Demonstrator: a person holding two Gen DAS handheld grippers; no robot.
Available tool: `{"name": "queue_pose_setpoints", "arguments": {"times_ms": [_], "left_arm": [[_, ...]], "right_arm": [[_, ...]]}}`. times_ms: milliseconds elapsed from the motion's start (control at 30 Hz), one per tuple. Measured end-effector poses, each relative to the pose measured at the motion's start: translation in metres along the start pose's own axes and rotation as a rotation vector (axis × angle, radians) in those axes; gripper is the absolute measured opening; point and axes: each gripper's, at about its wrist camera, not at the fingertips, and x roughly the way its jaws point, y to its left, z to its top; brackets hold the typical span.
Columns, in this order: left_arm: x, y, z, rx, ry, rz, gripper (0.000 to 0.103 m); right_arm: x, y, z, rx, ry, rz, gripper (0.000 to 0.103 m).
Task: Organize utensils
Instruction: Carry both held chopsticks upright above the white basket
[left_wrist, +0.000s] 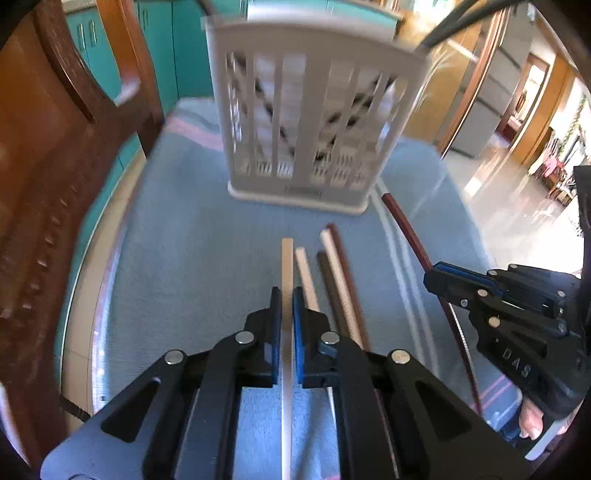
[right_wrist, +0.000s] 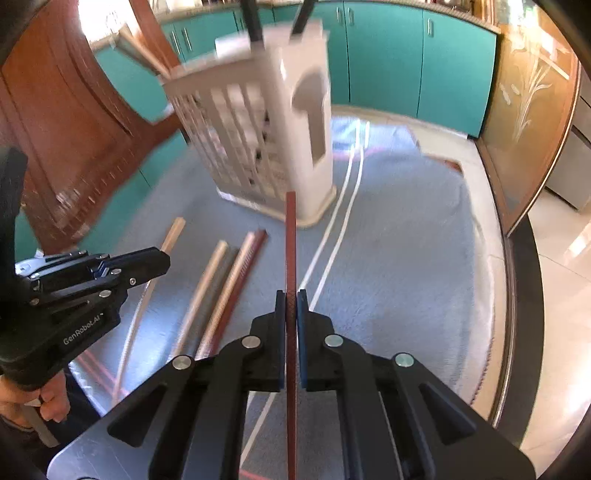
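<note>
The left gripper (left_wrist: 287, 295) pinches a pale chopstick (left_wrist: 287, 258), with its fingers nearly closed on it. The right gripper (right_wrist: 291, 299) squeezes a red-brown chopstick (right_wrist: 291, 240) the same way. More chopsticks (left_wrist: 332, 280) lie on the blue cloth (left_wrist: 192, 258) at 1 o'clock from the left gripper. The white holder (left_wrist: 310, 122) stands at 12 o'clock.
</note>
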Motion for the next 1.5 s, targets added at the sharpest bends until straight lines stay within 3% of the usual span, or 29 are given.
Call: {"name": "queue_pose_setpoints", "arguments": {"times_ms": [367, 600, 800, 1000, 1133, 1333, 1500], "left_arm": [[-0.127, -0.013, 0.01, 0.045, -0.316, -0.072, 0.007], [-0.184, -0.013, 0.036, 0.042, -0.443, -0.086, 0.007], [-0.239, -0.01, 0.091, 0.014, -0.63, -0.077, 0.007], [-0.249, 0.018, 0.127, -0.15, -0.801, -0.063, 0.007], [-0.226, 0.032, 0.14, -0.223, -0.817, -0.002, 0.007], [-0.194, 0.026, 0.15, -0.187, -0.77, 0.056, 0.007], [-0.168, 0.018, 0.156, -0.148, -0.711, 0.081, 0.007]], "right_arm": [[-0.129, -0.01, 0.005, 0.014, -0.269, 0.145, 0.006], [-0.192, -0.011, 0.052, 0.042, -0.421, 0.218, 0.006], [-0.213, -0.003, 0.107, 0.05, -0.531, 0.234, 0.006], [-0.198, -0.01, 0.141, 0.115, -0.577, 0.227, 0.006], [-0.187, -0.008, 0.148, 0.113, -0.597, 0.189, 0.006], [-0.169, 0.001, 0.151, 0.067, -0.64, 0.046, 0.006], [-0.15, 0.011, 0.15, 0.022, -0.616, -0.005, 0.006]]}}
